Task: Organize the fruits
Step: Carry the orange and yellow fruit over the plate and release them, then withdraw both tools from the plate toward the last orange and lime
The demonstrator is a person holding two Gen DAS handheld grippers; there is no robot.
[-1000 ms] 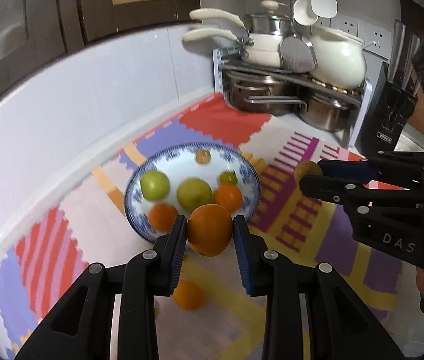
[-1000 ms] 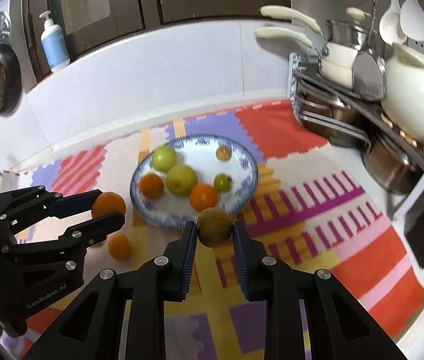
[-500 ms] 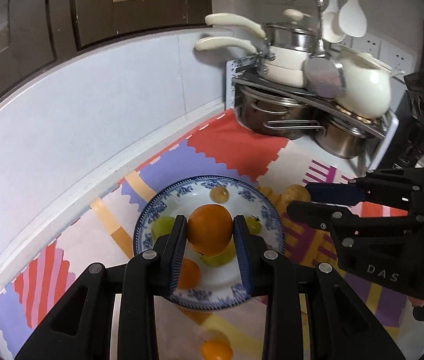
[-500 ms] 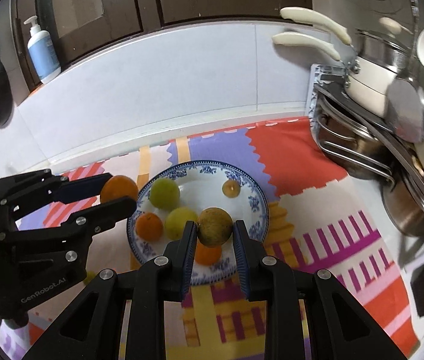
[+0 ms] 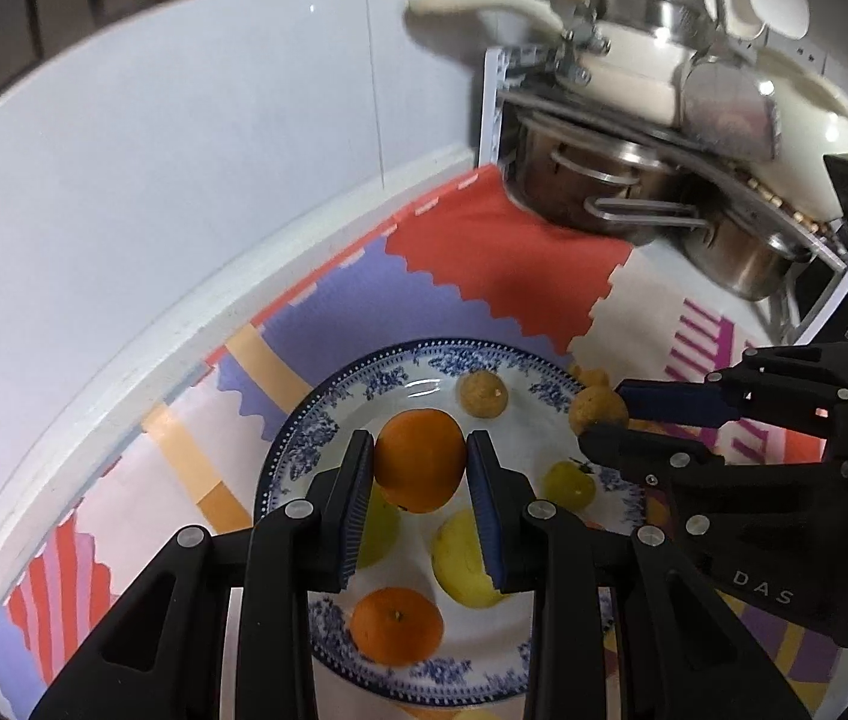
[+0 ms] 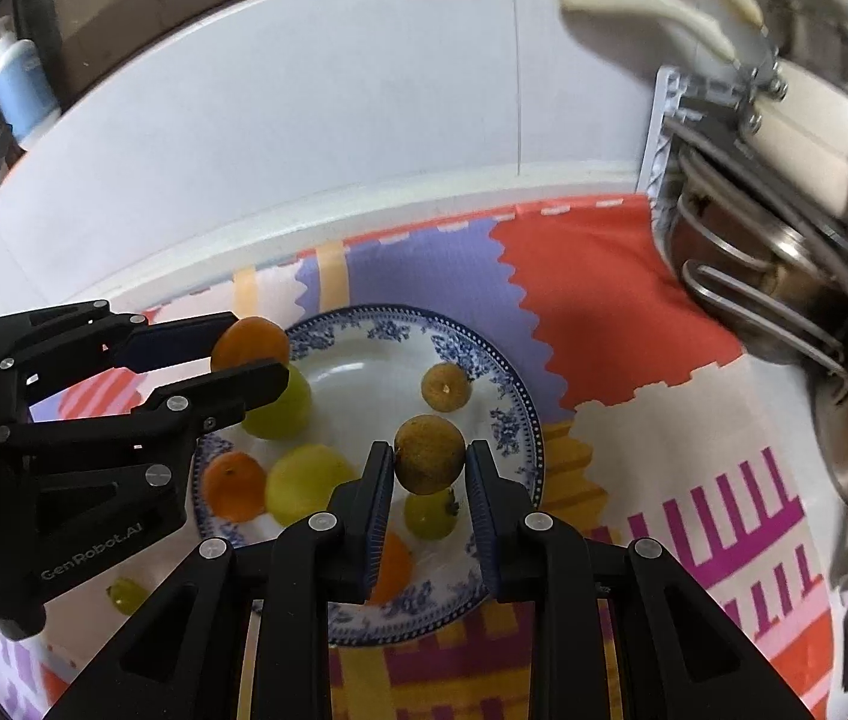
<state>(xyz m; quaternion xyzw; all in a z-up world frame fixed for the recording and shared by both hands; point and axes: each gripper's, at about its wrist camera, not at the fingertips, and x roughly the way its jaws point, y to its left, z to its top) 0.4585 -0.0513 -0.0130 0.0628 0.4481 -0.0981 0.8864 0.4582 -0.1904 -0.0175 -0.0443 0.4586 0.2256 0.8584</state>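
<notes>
A blue-and-white plate holds several fruits: a small brown one, green-yellow ones and an orange. My left gripper is shut on a large orange above the plate's left part. My right gripper is shut on a brown-yellow fruit above the plate's right part.
A rack with steel pots and cream pans stands at the right back. A white wall runs behind the colourful mat. A small green fruit lies on the mat left of the plate. A soap bottle stands far left.
Both grippers have moved forward and down over the plate, each still holding its fruit. The plate looks larger and closer in both views.
</notes>
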